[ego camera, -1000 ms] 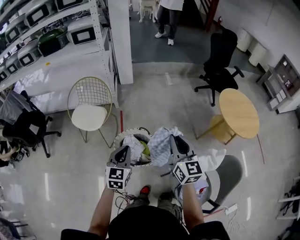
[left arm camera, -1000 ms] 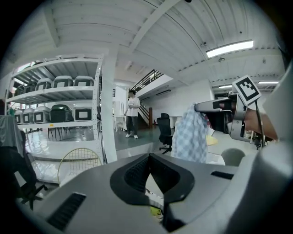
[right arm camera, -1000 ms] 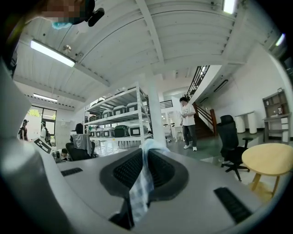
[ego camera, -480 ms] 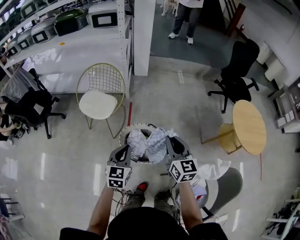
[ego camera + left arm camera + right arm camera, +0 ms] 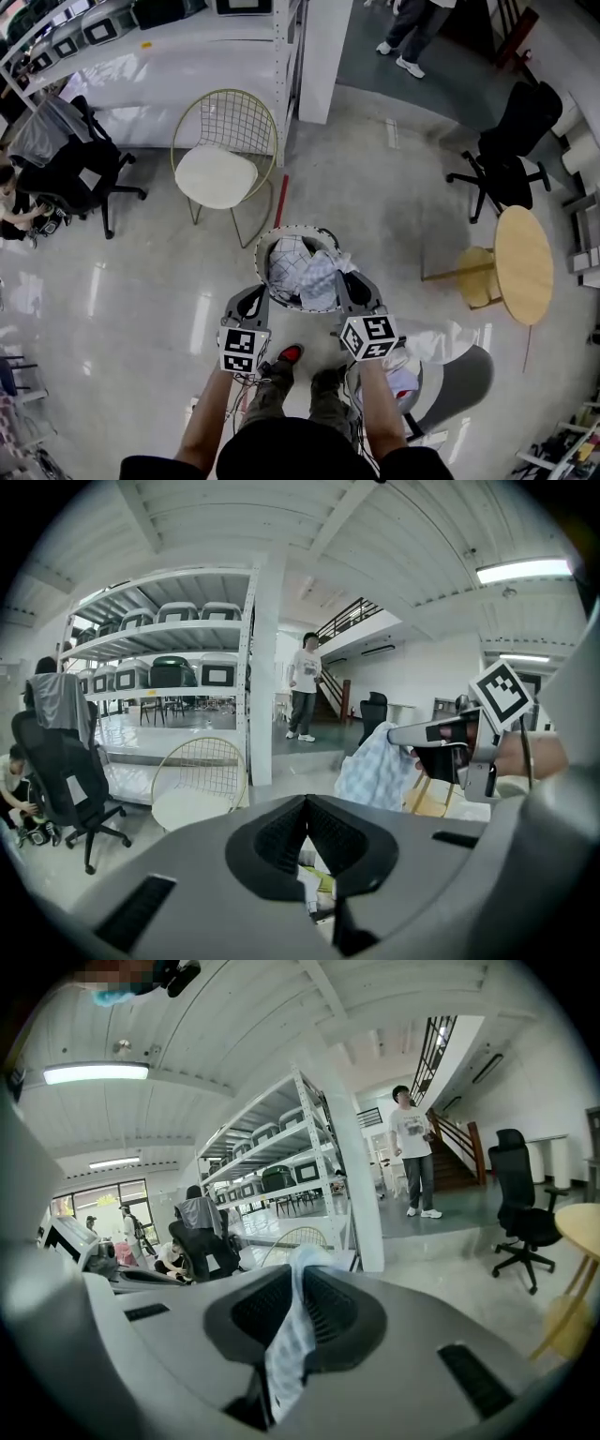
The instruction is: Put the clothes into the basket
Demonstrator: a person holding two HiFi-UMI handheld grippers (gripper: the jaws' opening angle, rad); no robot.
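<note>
while the right gripper (image 5: pixel 353 285) pinched a blue checked cloth (image 5: pixel 320 278) between its pads, the cloth hung over the near side of the round basket (image 5: pixel 263 249), which stood on the floor in front of the person's feet and already held other clothes (image 5: pixel 285 255). the left gripper (image 5: pixel 253 302) was beside the basket's near-left rim with its jaws pressed together on nothing. i judged that this was the dropping step: the next move called for the right jaws to spread above the opening, so that the cloth fell inside and did not catch on the rim.
</note>
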